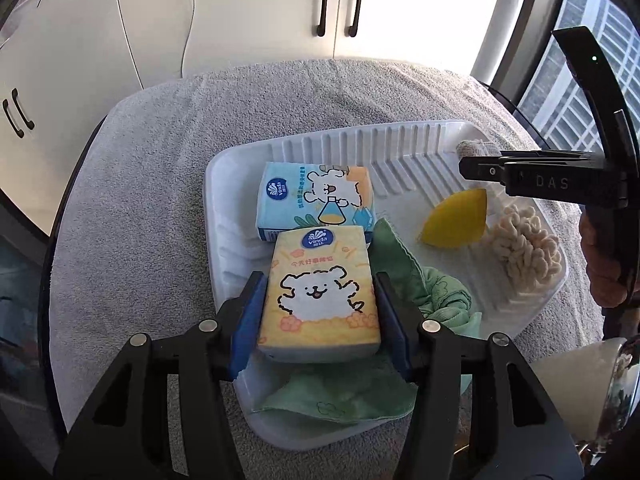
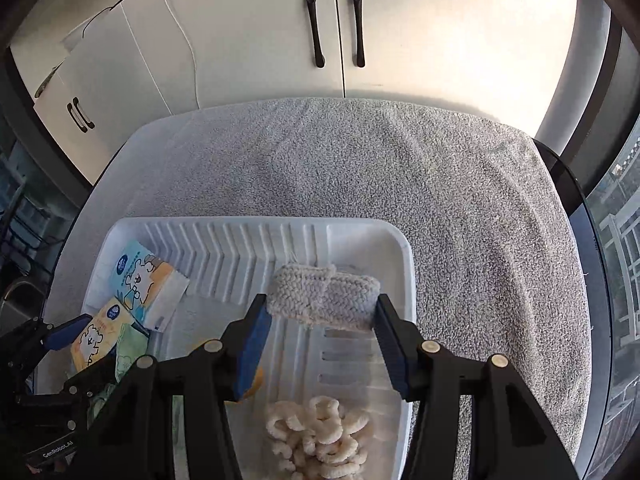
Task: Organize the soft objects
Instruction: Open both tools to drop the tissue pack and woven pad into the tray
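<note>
One white tray (image 1: 224, 184) on the towel-covered counter (image 1: 160, 160) holds two tissue packs, one green cloth (image 1: 432, 288), one yellow sponge (image 1: 456, 220) and one chenille mitt (image 1: 524, 244). The left claw (image 1: 320, 300) grips the yellow tissue pack (image 1: 320, 280), beside the blue one (image 1: 312, 200). The right claw (image 2: 320, 320) clamps one knitted roll (image 2: 324, 296) above the tray.

Grey terry towel (image 2: 400, 184) lying spread over the round tabletop, white cabinets (image 2: 256, 32) with black handles (image 2: 316, 28) standing just behind the towel, window (image 1: 576, 80) showing right of the towel.
</note>
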A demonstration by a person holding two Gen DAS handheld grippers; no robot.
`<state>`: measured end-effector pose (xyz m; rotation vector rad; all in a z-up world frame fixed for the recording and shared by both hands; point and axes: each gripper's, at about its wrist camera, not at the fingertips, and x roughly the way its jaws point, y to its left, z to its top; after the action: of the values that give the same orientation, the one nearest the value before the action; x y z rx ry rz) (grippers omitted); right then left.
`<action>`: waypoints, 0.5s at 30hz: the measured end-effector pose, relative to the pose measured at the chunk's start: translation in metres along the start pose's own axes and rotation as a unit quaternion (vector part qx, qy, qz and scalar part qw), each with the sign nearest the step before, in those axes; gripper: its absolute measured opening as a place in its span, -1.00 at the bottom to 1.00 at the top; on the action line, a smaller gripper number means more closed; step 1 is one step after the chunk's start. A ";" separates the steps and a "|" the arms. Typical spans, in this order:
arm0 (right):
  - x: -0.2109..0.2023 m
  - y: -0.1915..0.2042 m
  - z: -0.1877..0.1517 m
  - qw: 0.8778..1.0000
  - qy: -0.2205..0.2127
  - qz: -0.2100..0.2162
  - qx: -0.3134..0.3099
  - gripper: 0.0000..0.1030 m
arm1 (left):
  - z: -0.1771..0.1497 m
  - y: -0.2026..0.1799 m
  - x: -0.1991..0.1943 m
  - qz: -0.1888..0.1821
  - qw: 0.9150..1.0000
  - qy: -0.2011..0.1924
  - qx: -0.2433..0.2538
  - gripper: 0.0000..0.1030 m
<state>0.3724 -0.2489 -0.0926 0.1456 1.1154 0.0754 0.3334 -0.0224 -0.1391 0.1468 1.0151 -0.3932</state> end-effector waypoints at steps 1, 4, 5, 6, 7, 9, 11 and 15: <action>0.004 0.002 -0.001 1.000 0.007 -0.005 -0.002 0.08 | 0.001 -0.001 0.000 0.003 1.000 0.004 0.001 0.00; 0.010 0.003 -0.005 1.000 0.019 -0.010 -0.003 0.15 | 0.001 -0.003 -0.006 -0.007 1.000 0.002 0.005 0.21; 0.010 0.002 -0.006 1.000 0.020 -0.009 0.001 0.25 | 0.001 -0.003 -0.008 -0.013 1.000 -0.001 0.000 0.46; 0.008 0.001 -0.007 1.000 0.019 0.001 0.004 0.36 | 0.001 -0.002 -0.012 -0.013 1.000 -0.008 -0.006 0.58; 0.006 0.000 -0.008 1.000 0.019 0.011 0.006 0.42 | 0.002 -0.001 -0.017 -0.014 1.000 -0.018 -0.011 0.58; -0.001 0.000 -0.010 1.000 0.013 0.019 0.008 0.54 | 0.004 0.000 -0.025 -0.011 0.999 -0.027 -0.015 0.78; -0.008 0.001 -0.012 1.000 0.007 0.015 0.006 0.55 | 0.006 0.001 -0.034 -0.010 0.999 -0.037 -0.013 0.83; -0.021 -0.002 -0.017 1.000 -0.003 0.003 0.003 0.55 | 0.006 0.006 -0.053 -0.008 0.998 -0.063 -0.025 0.83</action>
<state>0.3474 -0.2529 -0.0814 0.1542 1.1087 0.0764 0.3158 -0.0059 -0.0915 0.0681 0.9006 -0.3860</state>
